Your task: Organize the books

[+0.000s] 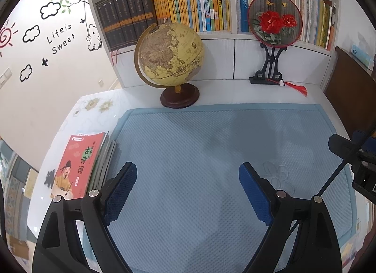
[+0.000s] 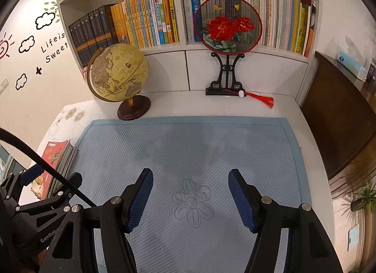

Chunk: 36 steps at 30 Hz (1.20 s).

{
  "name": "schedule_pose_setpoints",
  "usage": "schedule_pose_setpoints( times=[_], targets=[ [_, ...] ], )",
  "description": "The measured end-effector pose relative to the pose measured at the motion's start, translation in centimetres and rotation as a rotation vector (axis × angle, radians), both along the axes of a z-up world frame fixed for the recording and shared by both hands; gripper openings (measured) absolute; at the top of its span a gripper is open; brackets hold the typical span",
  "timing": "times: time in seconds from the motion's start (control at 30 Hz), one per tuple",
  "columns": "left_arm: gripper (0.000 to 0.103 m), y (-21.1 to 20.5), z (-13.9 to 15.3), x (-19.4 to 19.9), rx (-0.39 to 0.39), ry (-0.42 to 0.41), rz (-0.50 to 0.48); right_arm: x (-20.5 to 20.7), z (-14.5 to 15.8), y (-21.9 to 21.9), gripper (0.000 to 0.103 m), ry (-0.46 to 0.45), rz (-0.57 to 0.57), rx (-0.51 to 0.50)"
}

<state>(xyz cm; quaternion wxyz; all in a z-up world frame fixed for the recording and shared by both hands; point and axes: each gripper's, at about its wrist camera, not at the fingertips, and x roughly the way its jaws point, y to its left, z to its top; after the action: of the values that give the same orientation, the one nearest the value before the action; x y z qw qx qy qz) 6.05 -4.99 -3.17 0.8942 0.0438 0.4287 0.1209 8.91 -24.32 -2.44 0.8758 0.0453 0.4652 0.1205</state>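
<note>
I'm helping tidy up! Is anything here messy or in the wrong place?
Just the pile of books lying flat at the desk's left edge, beside the blue mat, while the other books stand upright on the shelf. The globe and the fan stand upright. Nothing looks spilled or broken.

Wall decal (image 1: 60,36) reads "Lifeis Sweet" — left gripper body (image 2: 50,234) is marked "GenRobo", rest cut off.

Even indoor light, sharp, fisheye-warped edges
</note>
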Motion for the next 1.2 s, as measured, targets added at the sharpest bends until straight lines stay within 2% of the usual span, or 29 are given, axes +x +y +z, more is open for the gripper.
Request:
schedule_pose_setpoints(
  times=[0.37,0.57,0.73,0.83,1.03,1.2],
  targets=[
    [0.088,-0.3,0.1,0.5,0.009,0.025,-0.012,-0.1,-0.5,0.0,0.064,0.017,-0.001,0.014],
    [0.088,0.3,0.0,-0.1,0.048,0.049,-0.024,0.0,-0.7,0.7,0.064,0.036,-0.008,0.046],
    [0.088,2.7,-0.4,-0.4,0.015,0.076,-0.029,-0.5,-0.9,2.9,0.064,0.056,-0.021,0.056],
    [0.088,3.9,-0.5,-0.5,0.026,0.079,-0.043,-1.0,-0.8,4.3,0.064,0.06,-0.041,0.061],
    [0.088,6.1,-0.7,-0.8,-0.002,0.081,-0.096,-2.2,-0.9,7.7,0.064,0.084,-0.056,0.027],
    [0.088,7.4,-1.2,-1.1,0.008,0.083,-0.138,-3.3,-0.8,9.5,0.064,0.089,-0.089,0.005]
  ],
)
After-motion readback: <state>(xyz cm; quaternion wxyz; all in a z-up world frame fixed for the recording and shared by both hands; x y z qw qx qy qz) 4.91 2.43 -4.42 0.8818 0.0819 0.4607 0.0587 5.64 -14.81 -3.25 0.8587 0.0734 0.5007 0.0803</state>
